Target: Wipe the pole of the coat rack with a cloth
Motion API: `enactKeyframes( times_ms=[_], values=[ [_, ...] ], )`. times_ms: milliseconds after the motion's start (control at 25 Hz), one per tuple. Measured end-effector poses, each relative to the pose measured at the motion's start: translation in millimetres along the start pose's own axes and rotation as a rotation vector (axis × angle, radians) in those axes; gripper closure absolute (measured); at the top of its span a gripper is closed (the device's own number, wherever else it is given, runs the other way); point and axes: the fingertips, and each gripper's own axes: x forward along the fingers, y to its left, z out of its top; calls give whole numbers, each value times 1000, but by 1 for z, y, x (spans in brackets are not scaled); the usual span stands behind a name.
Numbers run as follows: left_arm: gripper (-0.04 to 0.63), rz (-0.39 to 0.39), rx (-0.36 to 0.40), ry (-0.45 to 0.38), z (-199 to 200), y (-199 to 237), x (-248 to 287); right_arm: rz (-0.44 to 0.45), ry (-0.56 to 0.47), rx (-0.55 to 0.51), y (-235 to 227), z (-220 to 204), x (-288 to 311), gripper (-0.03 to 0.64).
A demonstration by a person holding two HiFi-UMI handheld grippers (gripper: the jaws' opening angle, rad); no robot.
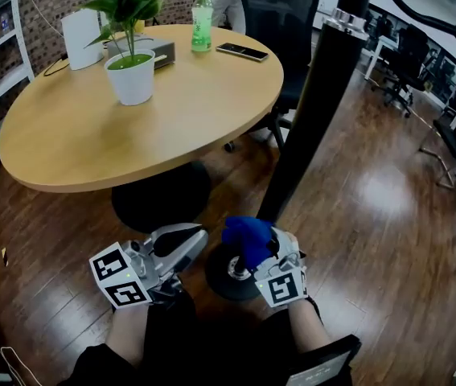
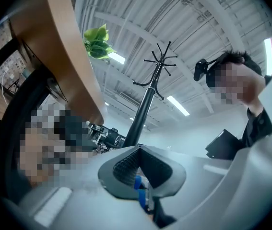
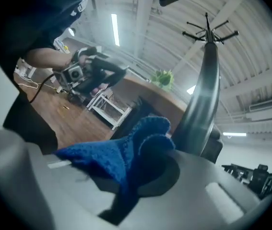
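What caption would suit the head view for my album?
Right gripper grips a blue cloth beside the coat rack pole; left gripper shut, empty.

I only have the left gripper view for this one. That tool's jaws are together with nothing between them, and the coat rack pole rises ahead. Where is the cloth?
Observer: The blue cloth is clamped in the right tool; the right gripper view shows it bunched between the jaws.
Operator: Is it on the pole yet?
Observer: In the head view it sits right beside the black pole, low down, just above the round base. I cannot tell if it touches.
Operator: What stands on the table?
Observer: A potted plant, a green bottle and a phone.
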Motion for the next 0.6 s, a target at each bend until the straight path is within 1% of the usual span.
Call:
enactKeyframes(
  times_ms=[80,120,200,280,400,480,560,600],
  values=[
    [601,-1,-7,10,-5,-1,0,8,56,58,23,-35,2,594],
    [601,-1,-9,14,-8,-1,0,-1,81,104,32,-52,1,594],
    [601,0,-12,21,-11,-2,-1,-44,113,231,43,-83,-3,594],
    [601,6,-14,23,-13,-2,-3,-87,132,382,49,-104,-9,594],
    [601,9,-15,21,-13,-5,-4,-105,143,583,55,-126,-16,594],
    [601,1,-9,18,-11,-10,-5,-122,129,717,53,-136,-22,594],
    [601,-1,1,14,-8,-13,-6,-158,96,820,45,-135,-28,594],
    [601,0,5,11,-6,-13,-7,-175,66,850,38,-129,-30,594]
  ],
)
